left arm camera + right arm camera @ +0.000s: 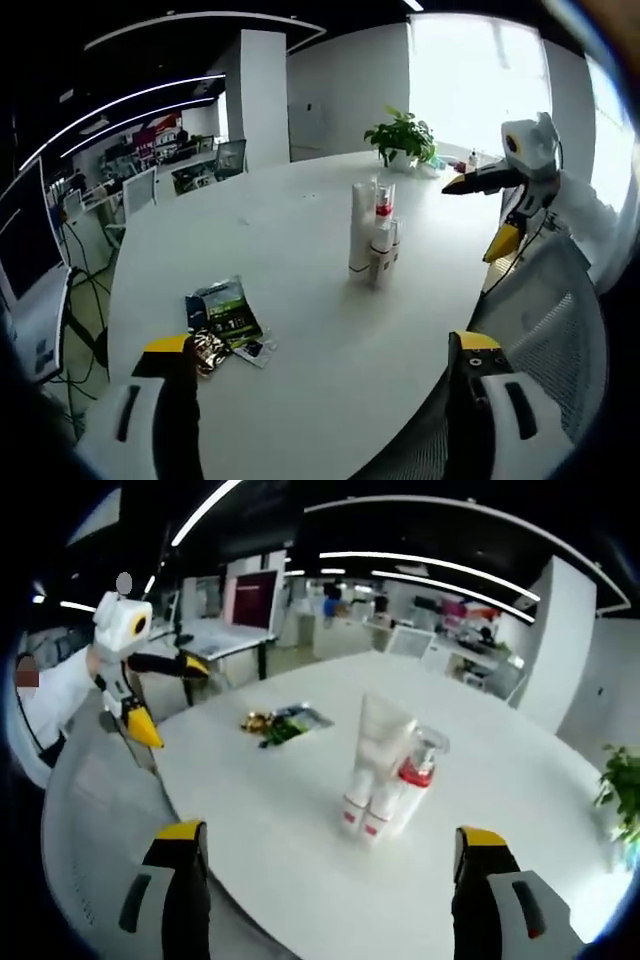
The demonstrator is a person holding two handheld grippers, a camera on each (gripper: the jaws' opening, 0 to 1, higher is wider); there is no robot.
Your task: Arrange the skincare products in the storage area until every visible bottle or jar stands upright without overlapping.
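Note:
A tight cluster of skincare products [372, 235] stands upright near the middle of the white round table [300, 210]: a tall white tube, a clear-capped pump bottle with a red band, and small white bottles. From the other side the same cluster [385, 770] shows red bases. My left gripper [322, 345] is open, well short of the cluster, above the table's near edge. My right gripper [331, 832] is open too, with nothing between its jaws. The right gripper [490, 210] also shows at the table's far right, the left gripper [160, 695] at the left.
Green and gold snack packets [225, 320] [280, 723] lie flat on the table, apart from the cluster. A potted plant [402, 135] [620, 785] stands at the table's far edge. A grey mesh chair [545, 320] sits by the rim. Office desks fill the background.

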